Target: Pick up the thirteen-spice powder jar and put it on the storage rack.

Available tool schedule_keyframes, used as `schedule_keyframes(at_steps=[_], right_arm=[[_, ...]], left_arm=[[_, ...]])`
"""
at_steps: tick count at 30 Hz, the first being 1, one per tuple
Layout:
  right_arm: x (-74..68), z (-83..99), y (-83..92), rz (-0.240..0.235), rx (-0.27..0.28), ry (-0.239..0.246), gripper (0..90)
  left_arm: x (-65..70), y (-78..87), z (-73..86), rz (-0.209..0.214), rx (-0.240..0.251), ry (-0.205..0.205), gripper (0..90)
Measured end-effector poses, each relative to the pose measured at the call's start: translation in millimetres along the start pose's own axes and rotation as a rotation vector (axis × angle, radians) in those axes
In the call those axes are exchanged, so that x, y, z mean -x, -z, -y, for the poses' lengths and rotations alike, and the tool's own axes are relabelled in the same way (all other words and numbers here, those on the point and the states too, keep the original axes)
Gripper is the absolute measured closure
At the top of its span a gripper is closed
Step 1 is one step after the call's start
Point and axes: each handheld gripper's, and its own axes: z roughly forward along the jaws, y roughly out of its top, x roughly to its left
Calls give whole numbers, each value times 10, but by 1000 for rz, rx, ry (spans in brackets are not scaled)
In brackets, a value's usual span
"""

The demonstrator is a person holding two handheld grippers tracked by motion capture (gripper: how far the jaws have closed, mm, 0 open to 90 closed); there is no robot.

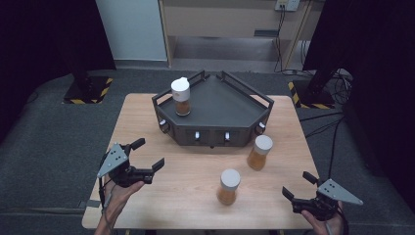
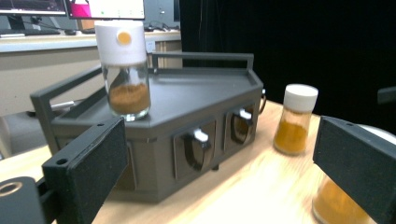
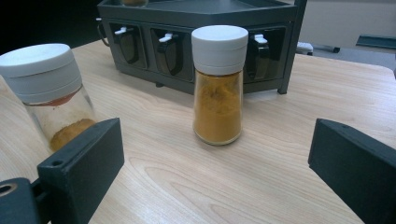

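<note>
Item: spice jars being loaded onto the rack (image 1: 230,105), a dark angular stand with a railed top and small drawers along its front, sitting at the far middle of the table (image 1: 142,132).

Step in hand: judged as the approach to the next jar. One jar (image 1: 180,96) is standing upright on the rack's top, left side; two are waiting on the table in front of the rack.

Left gripper (image 1: 147,156): hovering front-left of the rack, jaws spread wide, carrying nothing.
Right gripper (image 1: 298,185): hovering front-right of the rack, jaws wide, empty, facing the full jar (image 3: 218,84).

Contents: the rack jar is holding a low layer of brown powder; the full jar, just before the rack's right drawers, is packed with orange powder; the near jar (image 1: 228,186), farther forward, is holding a shallow layer.

Next move: probably closing on the full jar's body, lifting it upright, and clearing the rail.
</note>
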Motion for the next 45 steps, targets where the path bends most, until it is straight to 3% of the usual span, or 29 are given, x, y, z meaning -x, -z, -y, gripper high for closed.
schedule_keyframes(at_steps=[14,19,27,38,45], right_arm=[[-3,-5,1,-1,-3,3,37],[-5,-7,-3,-1,-5,4,38],[-5,-5,-4,-3,-4,6,39],[0,-6,0,-8,-4,8,39],[0,-7,-10,-6,-6,3,40]], left_arm=[[-37,169,406,-3,-43,65,23],[-63,194,551,5,-40,108,25],[-62,248,650,-5,-68,107,28],[-116,259,741,21,-72,82,25],[-169,306,776,12,-60,90,12]])
